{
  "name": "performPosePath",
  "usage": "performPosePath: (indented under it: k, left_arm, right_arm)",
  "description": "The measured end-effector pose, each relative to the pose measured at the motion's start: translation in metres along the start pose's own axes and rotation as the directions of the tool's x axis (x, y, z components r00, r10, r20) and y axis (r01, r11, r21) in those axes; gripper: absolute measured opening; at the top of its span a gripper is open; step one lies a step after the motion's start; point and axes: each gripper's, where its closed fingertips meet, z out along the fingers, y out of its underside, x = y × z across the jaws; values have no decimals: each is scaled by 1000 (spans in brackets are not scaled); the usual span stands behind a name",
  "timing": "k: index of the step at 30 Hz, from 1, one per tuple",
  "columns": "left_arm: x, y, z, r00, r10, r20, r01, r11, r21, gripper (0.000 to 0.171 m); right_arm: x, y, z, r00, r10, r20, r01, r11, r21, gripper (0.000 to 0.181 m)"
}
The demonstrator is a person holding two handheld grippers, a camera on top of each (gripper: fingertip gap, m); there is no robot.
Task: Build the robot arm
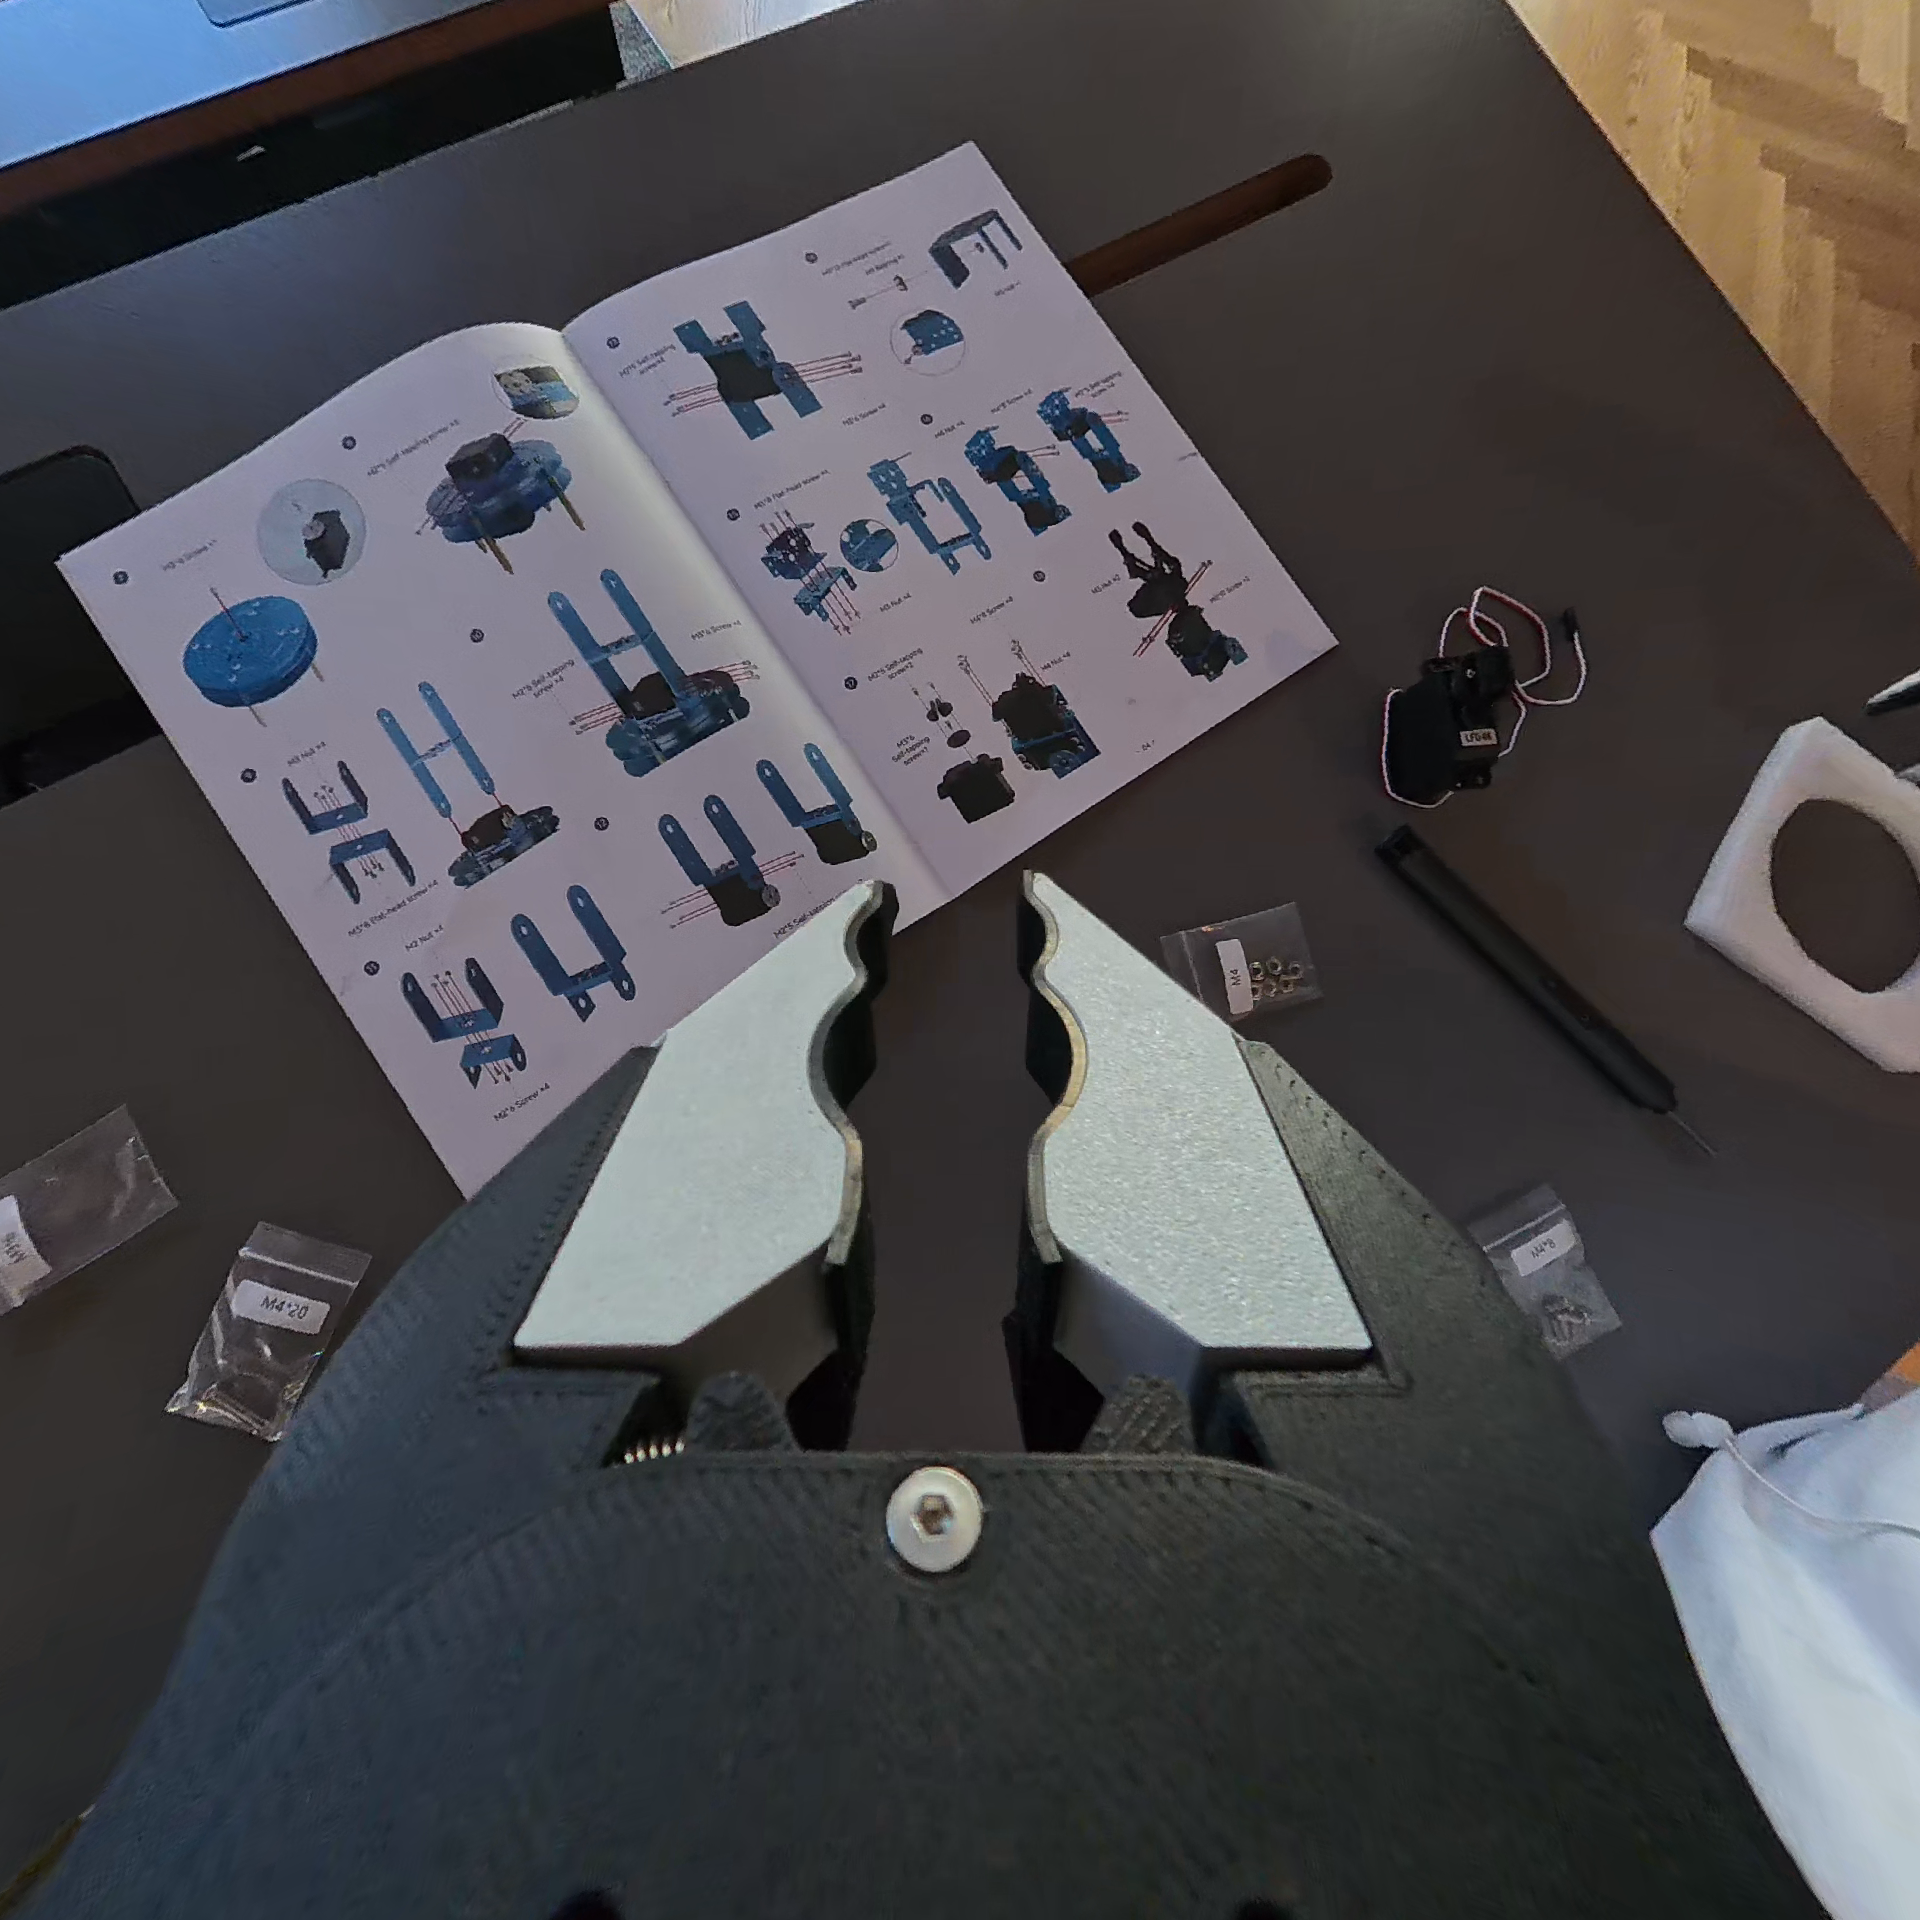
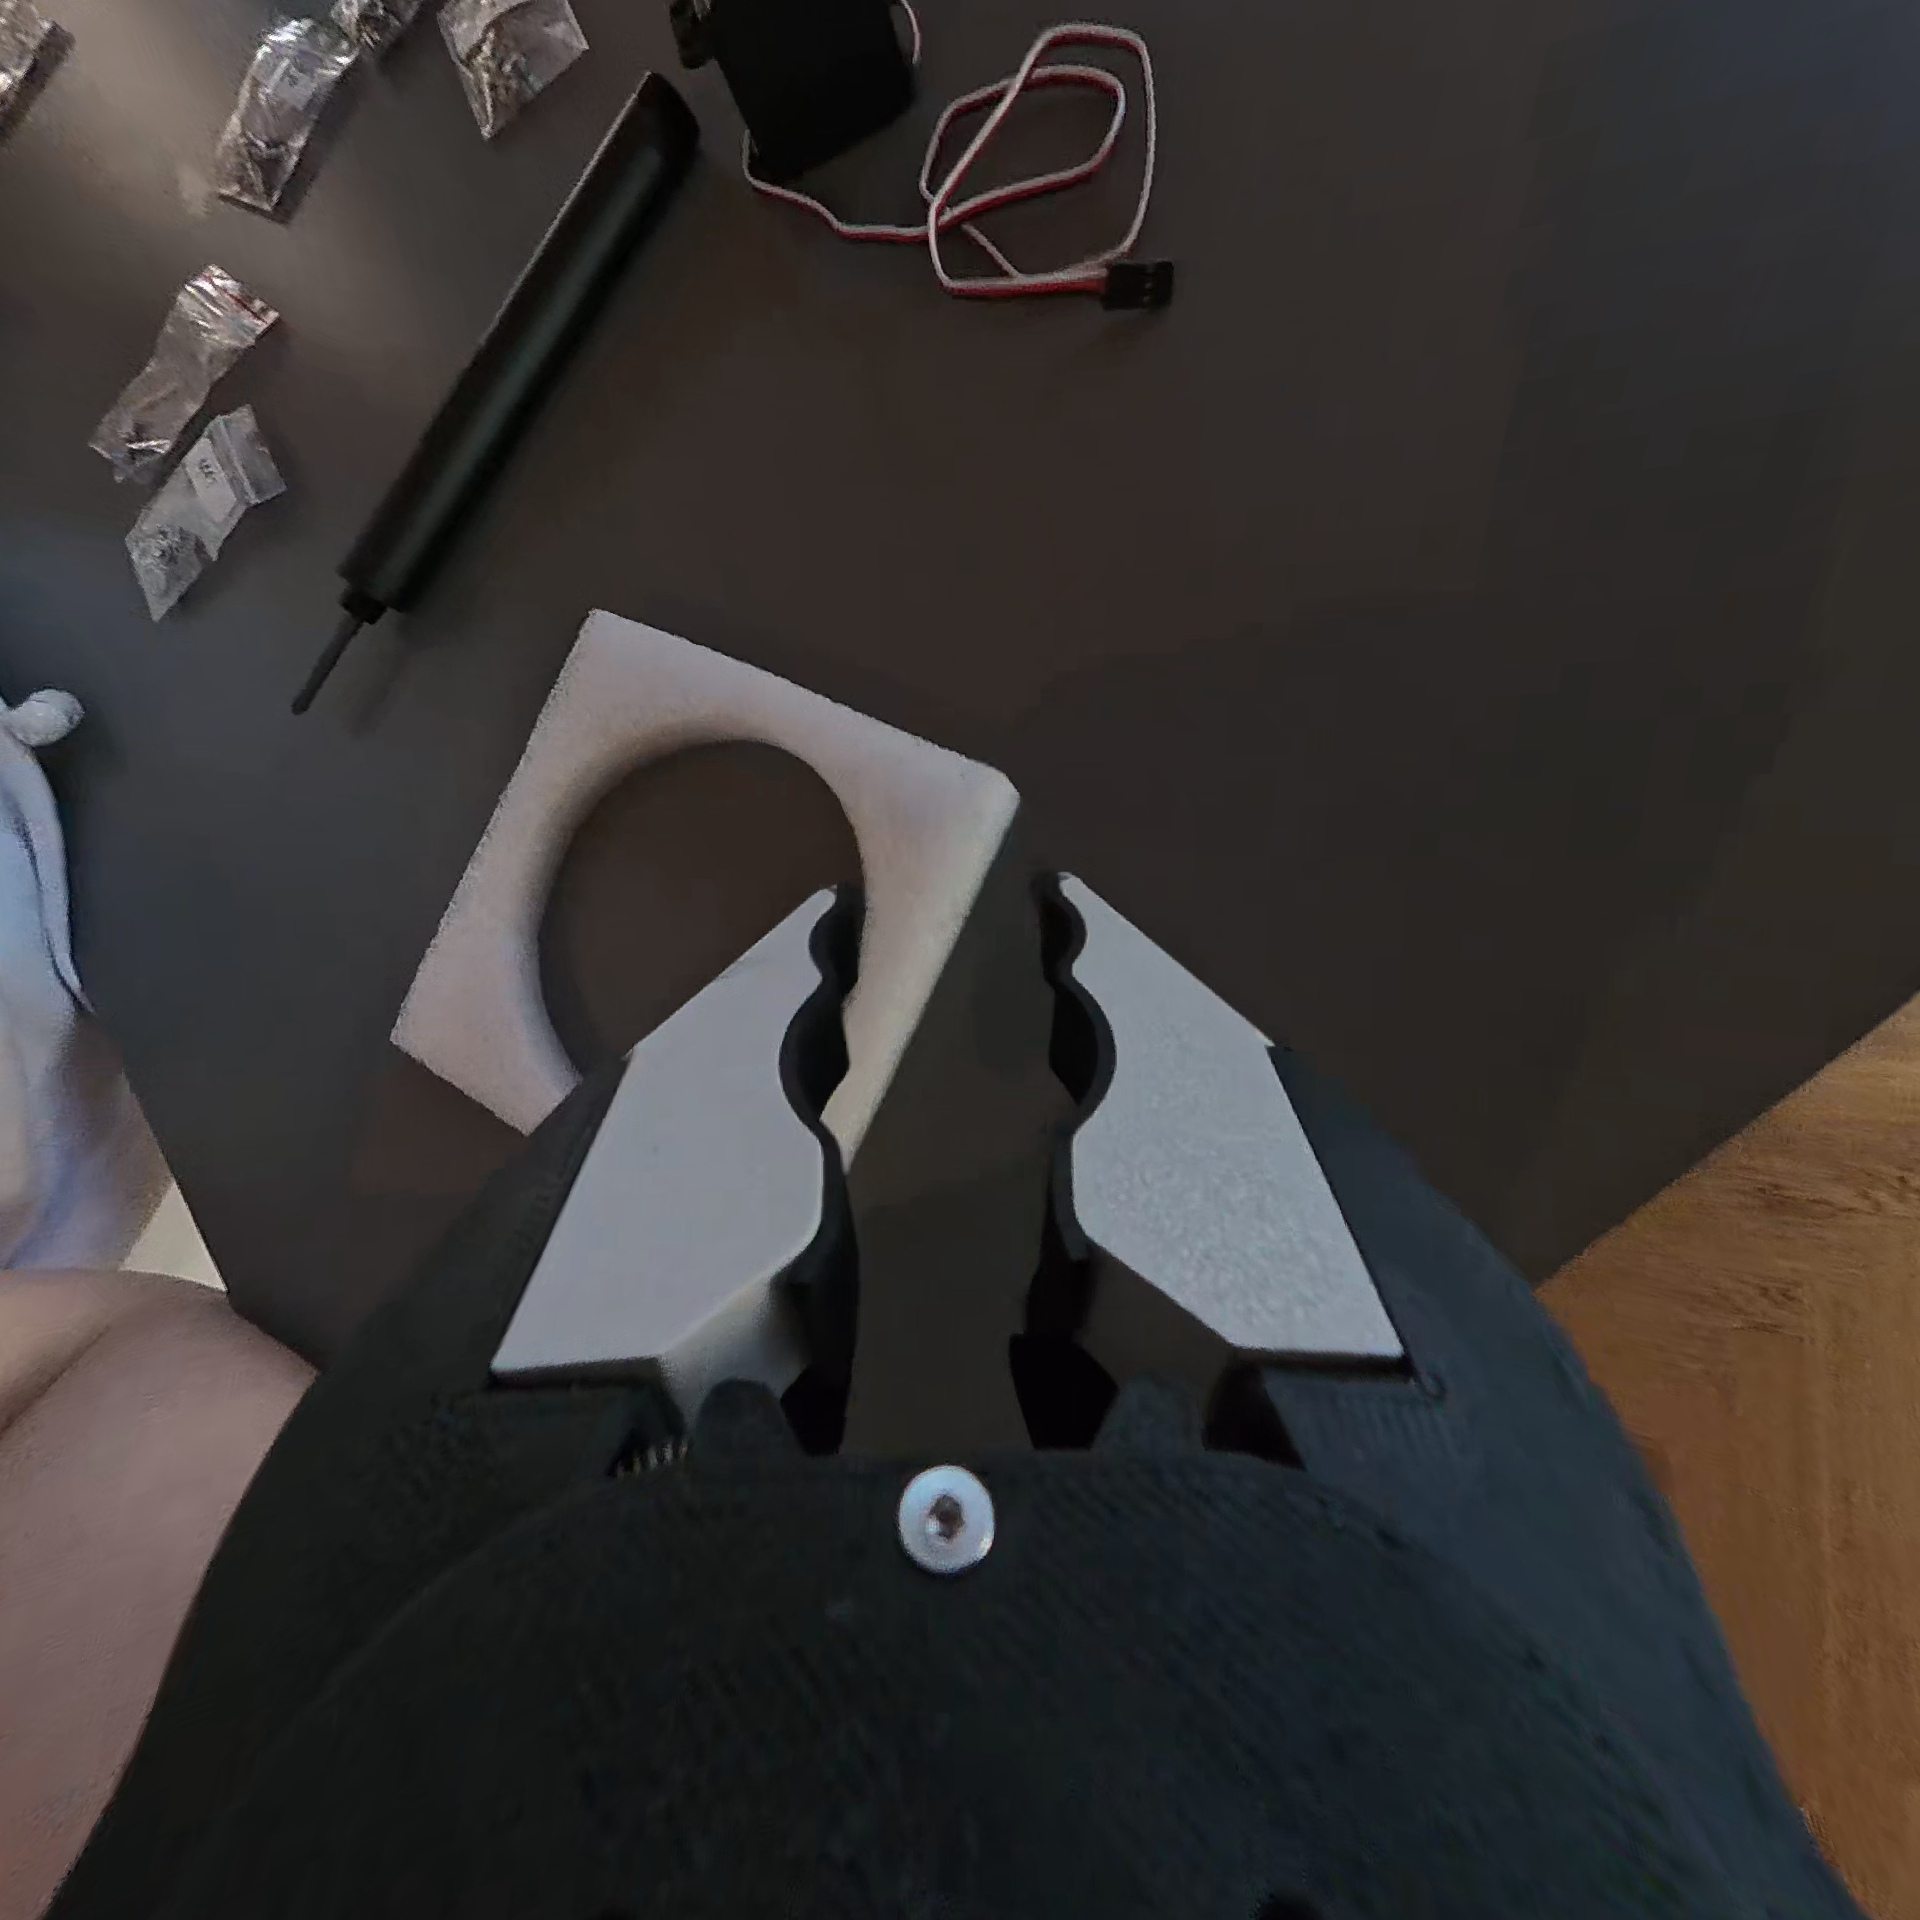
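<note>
My left gripper (image 1: 956,899) is open and empty above the dark table (image 1: 1455,416), its tips over the near edge of an open assembly booklet (image 1: 644,623) with blue part drawings. A small bag of nuts (image 1: 1247,961) lies just right of it. My right gripper (image 2: 948,902) is open and empty, hovering over the right edge of a white foam square with a round hole (image 2: 675,883). That foam (image 1: 1808,894) also shows at the right of the left wrist view. A black screwdriver (image 2: 499,384) and a black servo (image 2: 821,83) with a red-white cable lie beyond.
Several small bags of screws lie about (image 1: 265,1335) (image 1: 1548,1273) (image 2: 192,364) (image 2: 270,114). The servo (image 1: 1444,717) and screwdriver (image 1: 1527,987) lie right of the booklet. A white cloth bag (image 1: 1808,1621) sits near right. The table edge and wooden floor (image 2: 1714,1299) are at the right. Spacing between my two grippers at the tips: around 45 cm. About 20 cm separates my right fingertips from the black screwdriver (image 2: 499,384). Look for it in the left wrist view (image 1: 1537,977) too.
</note>
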Motion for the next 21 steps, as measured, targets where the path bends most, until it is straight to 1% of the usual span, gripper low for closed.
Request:
performPosePath:
  k: [2, 3, 6, 8, 11, 14, 16, 21]
  left_arm:
    - [-1, -1, 1, 1000, 0, 1, 0, 1000, 0, 23]
    - [-1, -2, 1, 1000, 0, 2, 0, 1000, 5, 23]
    - [0, -3, 0, 1000, 5, -3, -5, 1000, 14, 22]
    - [-1, -3, 1, 1000, 1, -8, 0, 1000, 14, 22]
    - [-4, 0, 4, 1000, -6, -7, 6, 1000, -3, 21]
    - [-6, 2, 5, 1000, -8, -2, 8, 1000, -13, 20]
    - [-7, 1, 5, 1000, -12, -4, 12, 1000, -8, 20]
    - [-9, 2, 6, 1000, -23, -6, 23, 1000, -8, 20]
  right_arm:
    - [6, 10, -1, 998, 50, -25, -50, 998, -29, 48]
    - [6, 14, -1, 998, 62, -20, -63, 997, -38, 48]
    - [-4, 16, 0, 997, 69, 32, -68, 996, -50, 31]
    - [-3, 18, 4, 997, 68, 28, -65, 994, -82, 31]
    - [-5, 16, 8, 997, 67, 38, -64, 994, -93, 28]
    - [-8, 15, 12, 997, 55, 46, -49, 992, -118, 19]
    - [-8, 11, 16, 999, 37, 35, -32, 992, -122, 18]
    - [-13, 1, 27, 999, 15, 52, -9, 992, -129, 17]
